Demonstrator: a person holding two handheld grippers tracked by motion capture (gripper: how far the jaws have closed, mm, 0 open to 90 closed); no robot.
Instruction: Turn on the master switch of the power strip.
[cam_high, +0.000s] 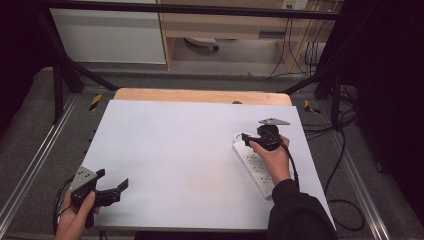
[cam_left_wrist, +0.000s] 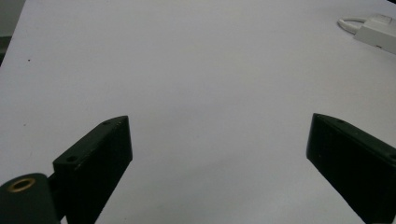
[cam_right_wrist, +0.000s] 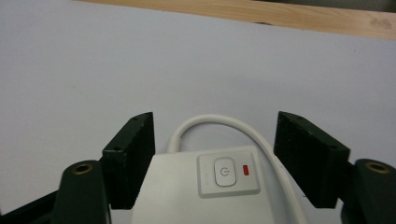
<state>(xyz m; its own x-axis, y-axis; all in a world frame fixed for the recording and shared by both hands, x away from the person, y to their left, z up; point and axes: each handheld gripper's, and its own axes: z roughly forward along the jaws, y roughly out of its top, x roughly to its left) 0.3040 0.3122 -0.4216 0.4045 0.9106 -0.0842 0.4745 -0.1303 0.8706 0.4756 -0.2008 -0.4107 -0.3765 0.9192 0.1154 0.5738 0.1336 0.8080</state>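
The power strip (cam_high: 257, 165) lies on the right side of the white worktop (cam_high: 180, 160), running from near the front edge back toward the middle, its switch end farthest from us. We count one strip, with one power button (cam_right_wrist: 224, 171) and one red indicator light (cam_right_wrist: 246, 171) beside it, and one white cable (cam_right_wrist: 219, 122) that loops out of the switch end and bends back along the strip's side. We count two tongs.

The right tongs (cam_high: 248, 138) hang over the switch end with their jaws spread wide, one on each side of the strip's body and clear of it, holding nothing. We judge they are lined up so either to clamp that end or to come down on the button; which, we cannot tell.

The left tongs (cam_high: 116, 186) sit near the front left corner of the worktop, well apart from the strip, jaws wide and holding nothing. We take this as a waiting pose, kept out of the way.
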